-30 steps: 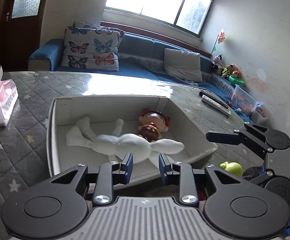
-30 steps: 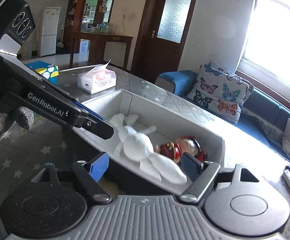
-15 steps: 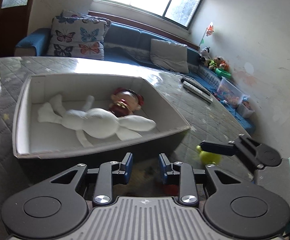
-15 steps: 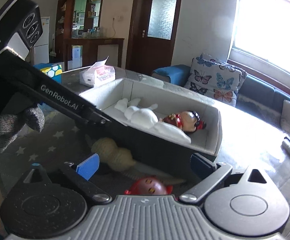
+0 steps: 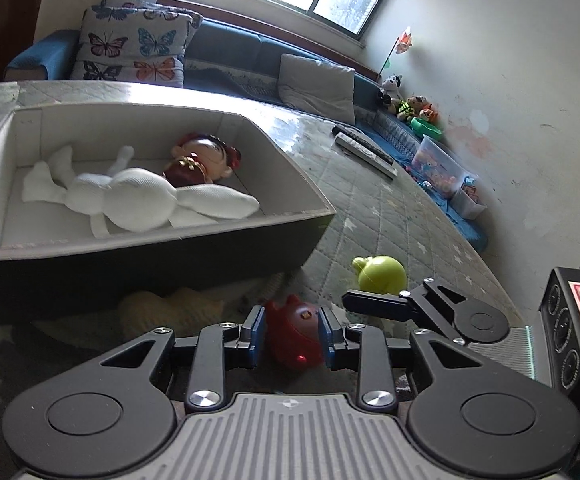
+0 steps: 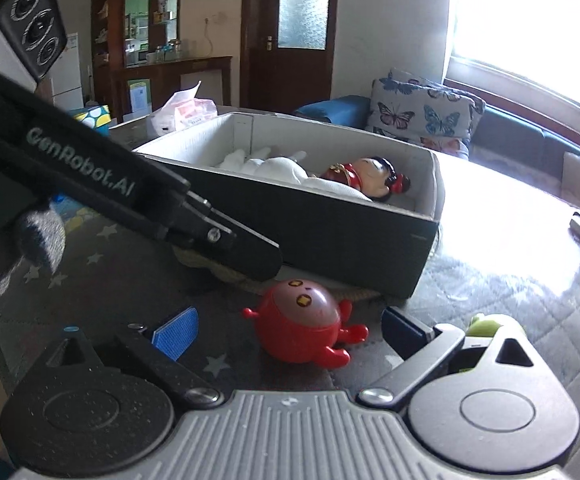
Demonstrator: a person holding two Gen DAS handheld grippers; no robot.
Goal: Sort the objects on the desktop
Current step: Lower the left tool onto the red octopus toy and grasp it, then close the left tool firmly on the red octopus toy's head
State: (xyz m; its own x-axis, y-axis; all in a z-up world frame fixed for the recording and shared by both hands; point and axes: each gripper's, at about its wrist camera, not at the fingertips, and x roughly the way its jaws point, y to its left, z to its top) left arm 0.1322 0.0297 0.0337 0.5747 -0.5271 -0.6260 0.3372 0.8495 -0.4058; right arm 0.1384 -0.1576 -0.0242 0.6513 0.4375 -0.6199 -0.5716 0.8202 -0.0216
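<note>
While the left gripper [image 5: 291, 338] brackets the red octopus toy [image 5: 295, 338] on the table, contact between pads and toy is unclear. Spread wide, the right gripper [image 6: 290, 330] grips nothing. Behind it the box [image 6: 329, 236] half hides a beige plush [image 5: 170, 310].

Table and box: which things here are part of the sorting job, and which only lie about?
Job: red toy, green toy, cream plush, white rabbit, doll, box.
Lying about: remotes, tissue pack, butterfly cushions.
</note>
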